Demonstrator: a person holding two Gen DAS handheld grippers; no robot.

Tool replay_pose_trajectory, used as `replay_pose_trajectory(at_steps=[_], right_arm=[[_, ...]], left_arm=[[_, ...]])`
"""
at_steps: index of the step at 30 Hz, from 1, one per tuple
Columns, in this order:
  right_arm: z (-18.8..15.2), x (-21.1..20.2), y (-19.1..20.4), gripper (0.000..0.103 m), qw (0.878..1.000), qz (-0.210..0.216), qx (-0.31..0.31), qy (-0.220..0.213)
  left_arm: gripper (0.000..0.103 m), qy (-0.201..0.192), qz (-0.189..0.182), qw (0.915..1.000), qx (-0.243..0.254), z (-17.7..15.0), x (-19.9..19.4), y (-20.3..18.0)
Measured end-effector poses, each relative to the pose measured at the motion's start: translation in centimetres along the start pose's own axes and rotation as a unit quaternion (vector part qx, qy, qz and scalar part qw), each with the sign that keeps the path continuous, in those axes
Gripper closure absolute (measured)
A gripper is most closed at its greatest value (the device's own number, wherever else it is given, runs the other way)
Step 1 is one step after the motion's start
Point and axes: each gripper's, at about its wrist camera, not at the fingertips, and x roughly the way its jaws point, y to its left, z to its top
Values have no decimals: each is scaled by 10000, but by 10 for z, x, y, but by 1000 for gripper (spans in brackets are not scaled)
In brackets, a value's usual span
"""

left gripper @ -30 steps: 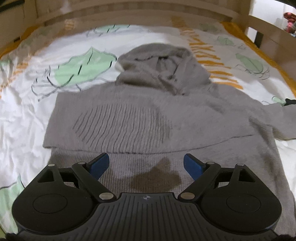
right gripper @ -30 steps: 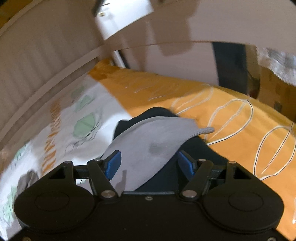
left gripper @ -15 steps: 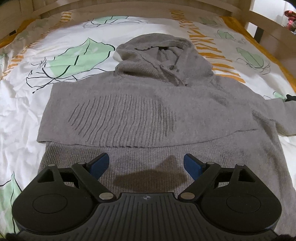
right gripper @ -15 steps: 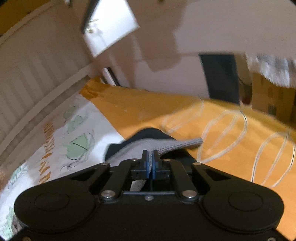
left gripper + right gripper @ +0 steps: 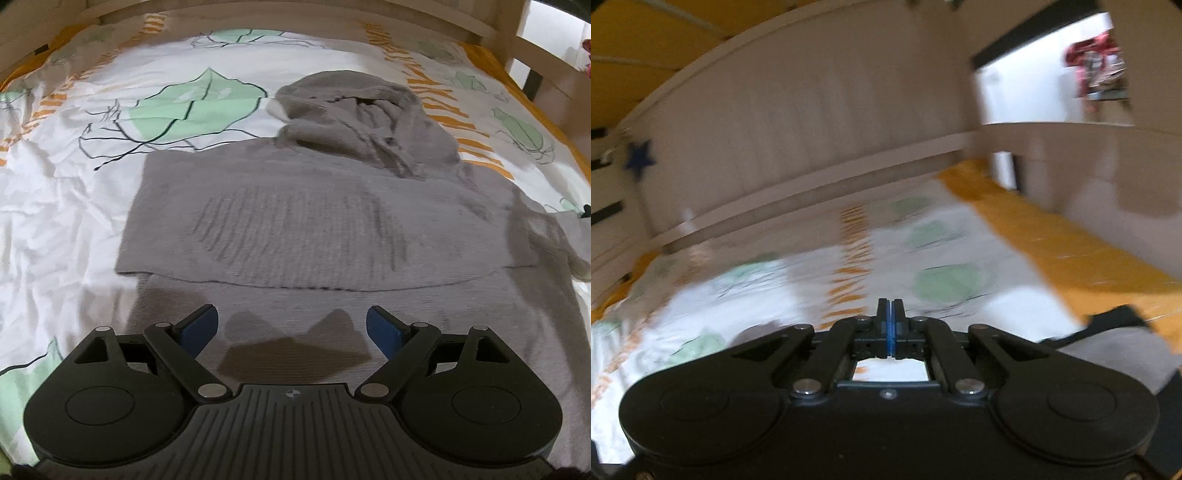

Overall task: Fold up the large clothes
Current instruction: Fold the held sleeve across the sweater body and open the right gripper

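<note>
Bed sheet (image 5: 74, 206): white cotton, leaf print, creased. Grey knit hoodie (image 5: 314, 229) lies flat mid-sheet, hood at far end, ribbed sleeve folded across chest. Left gripper (image 5: 291, 326) over hoodie hem, blue pads wide apart, empty. Right gripper (image 5: 890, 314) pads pressed together; whether cloth is pinched is unclear.

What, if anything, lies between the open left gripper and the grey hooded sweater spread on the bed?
Nothing visible. The left gripper hangs with jaws open directly over the lower part of the grey hooded sweater, which lies on the leaf-print bedsheet. Only the gripper's shadow falls on the knit between them.
</note>
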Motion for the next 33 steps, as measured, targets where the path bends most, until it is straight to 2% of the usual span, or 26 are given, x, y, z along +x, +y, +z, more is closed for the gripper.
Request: replay_pose_trajectory(at_steps=[2, 3, 7, 8, 9, 10, 12, 14, 15, 16, 20, 22, 29, 30, 32, 33], right_arm=[[-10, 11, 7, 94, 9999, 78, 72, 98], [-16, 15, 6, 87, 9998, 45, 108, 168], [-38, 23, -16, 78, 9980, -310, 337, 427], [-43, 23, -26, 73, 9973, -490, 340, 434], [-46, 22, -33, 58, 9964, -647, 350, 425], [-49, 19, -42, 47, 9951, -820, 384, 402], [-55, 10, -62, 42, 9915, -1155, 501, 323], [-59, 0, -87, 34, 9861, -1520, 642, 201], [-61, -4, -99, 26, 9831, -1678, 723, 145], [-63, -8, -109, 25, 9799, -1819, 815, 101], [-70, -20, -149, 25, 9650, -2322, 1217, -18], [-75, -25, -164, 25, 9593, -2445, 1410, -78], [-76, -23, -197, 25, 9579, -2214, 1797, -346], [-75, -22, -200, 31, 9567, -2184, 1885, -377], [-71, -15, -209, 57, 9502, -2293, 2087, -329], [-69, -12, -211, 88, 9451, -2458, 2140, -233]], left_arm=[[15, -37, 55, 10000, -47, -2, 0, 7], [15, -47, 81, 9999, -72, -2, 1, 11], [15, -86, -7, 9996, -267, -7, 12, 24], [15, -106, -62, 9993, -342, -8, 16, 26], [15, -163, -88, 9990, -394, -10, 19, 28], [15, -277, -75, 9988, -391, -12, 20, 28], [14, -448, -16, 9986, -274, -14, 21, 24], [12, -513, 62, 9985, -170, -16, 23, 19], [9, -560, 89, 9983, -140, -17, 24, 17], [8, -606, 99, 9980, -117, -19, 25, 15], [0, -799, 32, 9968, -66, -25, 30, 16], [0, -839, 50, 9965, -27, -27, 31, 15], [0, -839, 90, 9964, 27, -27, 33, 13], [0, -838, 93, 9964, 30, -27, 33, 12], [0, -834, 102, 9965, 39, -28, 33, 12], [0, -830, 104, 9965, 42, -28, 33, 12]])
